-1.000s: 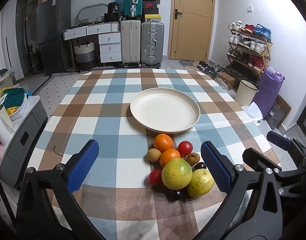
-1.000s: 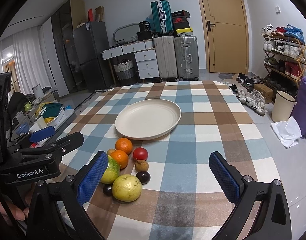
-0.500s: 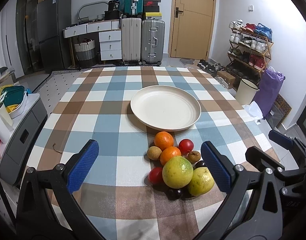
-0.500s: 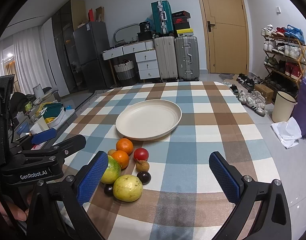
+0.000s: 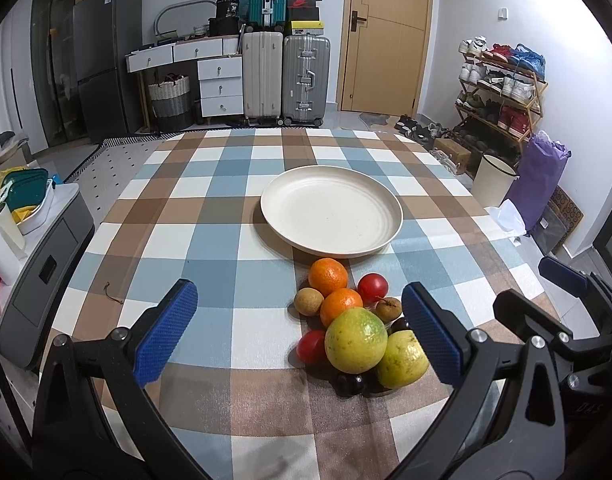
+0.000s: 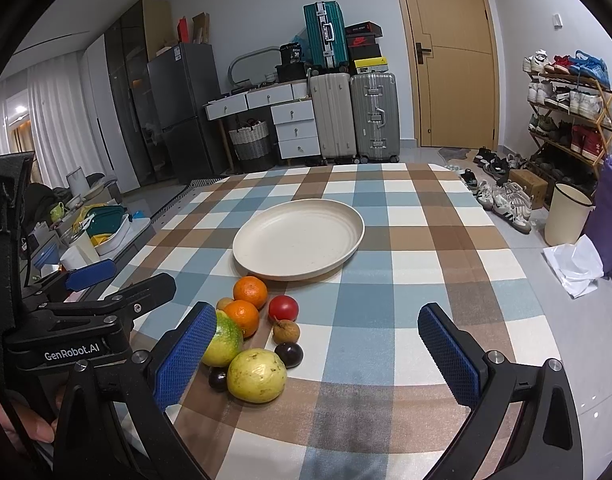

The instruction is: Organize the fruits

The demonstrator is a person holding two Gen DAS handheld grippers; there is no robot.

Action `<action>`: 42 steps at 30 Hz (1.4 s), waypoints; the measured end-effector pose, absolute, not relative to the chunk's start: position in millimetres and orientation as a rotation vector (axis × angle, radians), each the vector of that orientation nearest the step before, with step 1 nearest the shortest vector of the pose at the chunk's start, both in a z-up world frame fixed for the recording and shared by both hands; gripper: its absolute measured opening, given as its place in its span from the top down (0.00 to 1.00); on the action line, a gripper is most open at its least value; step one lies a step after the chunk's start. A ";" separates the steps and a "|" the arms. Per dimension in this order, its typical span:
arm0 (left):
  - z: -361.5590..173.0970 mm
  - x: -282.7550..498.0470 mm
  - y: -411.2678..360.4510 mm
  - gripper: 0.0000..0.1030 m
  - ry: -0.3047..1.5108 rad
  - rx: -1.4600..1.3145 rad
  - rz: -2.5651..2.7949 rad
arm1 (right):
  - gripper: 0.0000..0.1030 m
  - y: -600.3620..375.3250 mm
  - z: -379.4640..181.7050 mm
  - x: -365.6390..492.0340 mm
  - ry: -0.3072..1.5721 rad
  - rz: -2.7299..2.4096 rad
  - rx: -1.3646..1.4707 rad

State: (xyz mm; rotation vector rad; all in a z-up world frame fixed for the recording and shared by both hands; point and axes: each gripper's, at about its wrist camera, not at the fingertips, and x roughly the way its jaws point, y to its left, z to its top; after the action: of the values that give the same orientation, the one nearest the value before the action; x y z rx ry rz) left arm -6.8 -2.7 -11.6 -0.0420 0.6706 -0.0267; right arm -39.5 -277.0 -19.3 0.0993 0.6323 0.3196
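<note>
A pile of fruit lies on the checked tablecloth in front of an empty cream plate (image 5: 331, 212), which also shows in the right wrist view (image 6: 298, 236). The pile holds two oranges (image 5: 328, 276), two red tomatoes (image 5: 372, 287), a large green-yellow citrus (image 5: 355, 340), a yellow-green guava (image 6: 256, 375), small brown fruits (image 6: 286, 330) and dark plums (image 6: 289, 354). My left gripper (image 5: 298, 334) is open and empty, hovering just short of the pile. My right gripper (image 6: 315, 354) is open and empty, to the right of the pile.
The table's near edge lies under both grippers. A grey cabinet with containers (image 5: 34, 240) stands left of the table. A bin (image 6: 567, 220) and shoe rack (image 6: 565, 120) stand to the right. Suitcases and drawers line the back wall.
Both grippers have risen and tilted slightly; the scene sits a little lower in both views. Nothing on the table has moved.
</note>
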 end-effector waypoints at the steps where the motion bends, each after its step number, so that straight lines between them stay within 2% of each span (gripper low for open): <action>1: -12.8 -7.2 -2.4 0.01 0.672 -0.043 -0.026 | 0.00 -277.0 -19.4 -39.5 0.633 0.322 0.101; 18: -15.2 -3.1 10.3 0.01 0.699 -0.062 -0.002 | 0.00 -271.4 -33.8 -39.2 0.673 0.376 0.112; 42: -27.7 7.8 33.9 0.01 0.742 -0.115 0.024 | 0.00 -248.1 -85.9 -25.6 0.816 0.511 0.155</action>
State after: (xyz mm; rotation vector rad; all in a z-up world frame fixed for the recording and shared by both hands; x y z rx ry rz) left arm 7.8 33.9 -27.7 -0.1153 0.7421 0.0242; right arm -25.6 -248.1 -85.9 0.1554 0.8158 0.5111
